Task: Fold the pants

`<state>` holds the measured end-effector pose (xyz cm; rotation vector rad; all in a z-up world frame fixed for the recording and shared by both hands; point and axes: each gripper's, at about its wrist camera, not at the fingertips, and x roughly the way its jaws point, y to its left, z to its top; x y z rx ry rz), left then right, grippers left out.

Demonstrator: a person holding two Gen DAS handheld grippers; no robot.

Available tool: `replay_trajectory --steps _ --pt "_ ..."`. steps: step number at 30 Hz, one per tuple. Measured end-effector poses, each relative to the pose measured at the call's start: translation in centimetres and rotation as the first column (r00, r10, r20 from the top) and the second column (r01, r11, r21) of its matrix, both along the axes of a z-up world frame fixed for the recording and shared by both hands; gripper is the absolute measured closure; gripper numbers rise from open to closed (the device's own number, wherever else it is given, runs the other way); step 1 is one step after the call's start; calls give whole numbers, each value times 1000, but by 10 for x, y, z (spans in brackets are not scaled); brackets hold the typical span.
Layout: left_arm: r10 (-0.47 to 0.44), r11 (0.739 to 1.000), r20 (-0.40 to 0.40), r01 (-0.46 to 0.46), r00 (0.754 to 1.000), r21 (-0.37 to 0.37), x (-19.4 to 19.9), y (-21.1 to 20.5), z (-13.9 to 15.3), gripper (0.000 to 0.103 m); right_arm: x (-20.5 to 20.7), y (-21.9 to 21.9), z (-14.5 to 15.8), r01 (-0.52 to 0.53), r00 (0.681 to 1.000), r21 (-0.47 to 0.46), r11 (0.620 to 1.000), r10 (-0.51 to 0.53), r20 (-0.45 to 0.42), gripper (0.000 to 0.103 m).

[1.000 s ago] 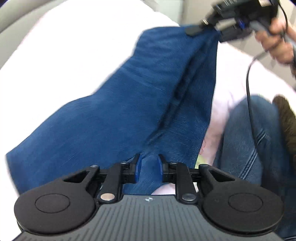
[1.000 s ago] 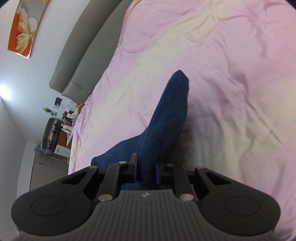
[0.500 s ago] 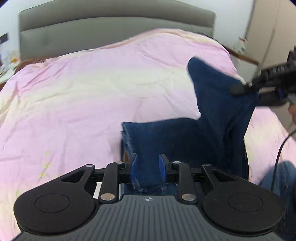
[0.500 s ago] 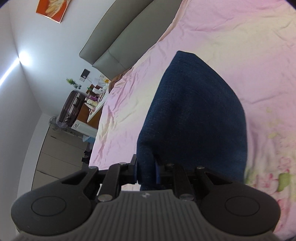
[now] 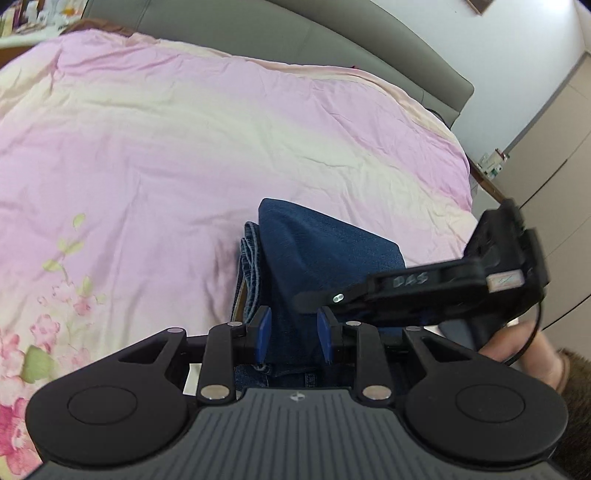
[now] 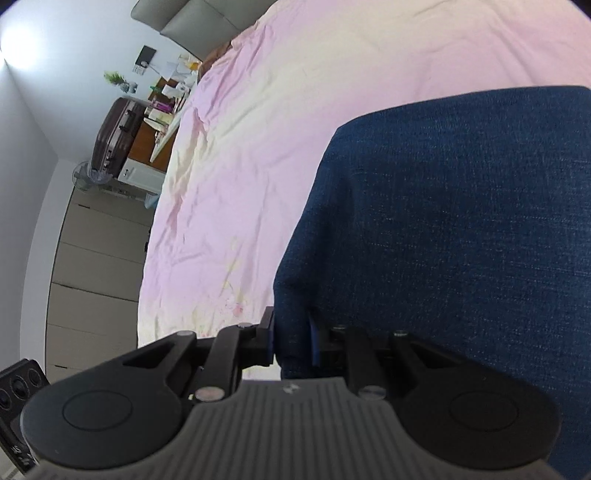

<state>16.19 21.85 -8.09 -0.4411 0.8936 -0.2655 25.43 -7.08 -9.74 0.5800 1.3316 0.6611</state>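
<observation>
The left wrist view shows the whole arrangement: the dark blue pants (image 5: 325, 254) lie bunched on the pink floral duvet (image 5: 166, 147), near its 5 o'clock part, with lighter stacked denim edges showing at the bundle's 9 o'clock side. The left gripper (image 5: 293, 334) has its blue pads on either side of a ridge of denim and pinches it. The right gripper (image 5: 317, 299) reaches in from 3 o'clock, its tip over the fabric just beside the left one; this view does not show how its jaws stand.

The right wrist view fills that gap. There the right gripper (image 6: 291, 341) is pressed onto a fold of the pants (image 6: 461, 229), which rises as a broad blue sheet filling the 3 o'clock half and hiding the bed behind it. A corner of the left gripper's body (image 6: 16, 391) shows at 8 o'clock.

Half a second ago the right gripper held a leg high and well apart from the left; now the two grippers sit close together and the raised cloth has come down over the lower layers.

Around: a grey headboard (image 5: 258, 33) at 12 o'clock, beige wardrobe doors (image 5: 546, 177) at 3 o'clock, and in the right view a cluttered desk (image 6: 162, 99), a dark suitcase (image 6: 114, 136) and a fan (image 6: 86, 175) toward 10 o'clock.
</observation>
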Motion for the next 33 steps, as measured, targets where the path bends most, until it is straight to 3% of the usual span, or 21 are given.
replay_trajectory --steps 4,6,8,10,14,18,19,21,22,24,26,28,30,33 --pt "26 999 -27 -27 999 -34 8 3 -7 72 4 21 -26 -51 999 -63 997 51 6 87" --pt "41 998 -38 -43 998 -45 7 2 -7 71 4 26 -33 -65 998 -79 995 66 2 76" --pt "45 997 -36 -47 998 -54 5 0 -5 65 5 29 -32 -58 998 -61 996 58 2 66" --pt "59 997 -31 -61 998 -53 3 -2 -4 60 2 24 -19 -64 997 -56 996 66 38 65" --pt "104 992 -57 -108 993 -69 3 -9 -13 41 -13 -17 14 -10 989 -39 999 16 146 59" --pt "148 984 -126 -159 981 -81 12 -18 -40 41 -37 -75 28 82 977 -42 996 -72 203 57" --pt "166 980 -146 -179 975 -83 15 -19 -48 42 -45 -87 28 99 974 -57 994 -85 211 57" --pt "181 976 -177 -199 967 -90 18 -21 -59 66 -61 -109 27 118 968 -91 989 -94 235 57" --pt "185 976 -176 -201 967 -77 18 -23 -60 85 -71 -122 27 123 963 -115 986 -90 255 58" --pt "192 978 -127 -200 973 -52 11 -29 -51 86 -87 -141 27 131 950 -169 977 -75 303 61" --pt "185 980 -75 -190 980 -61 0 -33 -33 87 -102 -158 30 136 938 -210 968 -58 343 80" --pt "165 985 -31 -167 986 -49 -9 -38 -16 87 -113 -175 33 136 926 -238 962 -38 375 80" --pt "144 989 -39 -143 989 42 -10 -45 -14 87 -120 -181 34 123 920 -252 960 -15 392 81" --pt "141 982 -133 -121 981 147 0 -46 -38 87 -122 -179 25 101 926 -258 961 4 378 82"
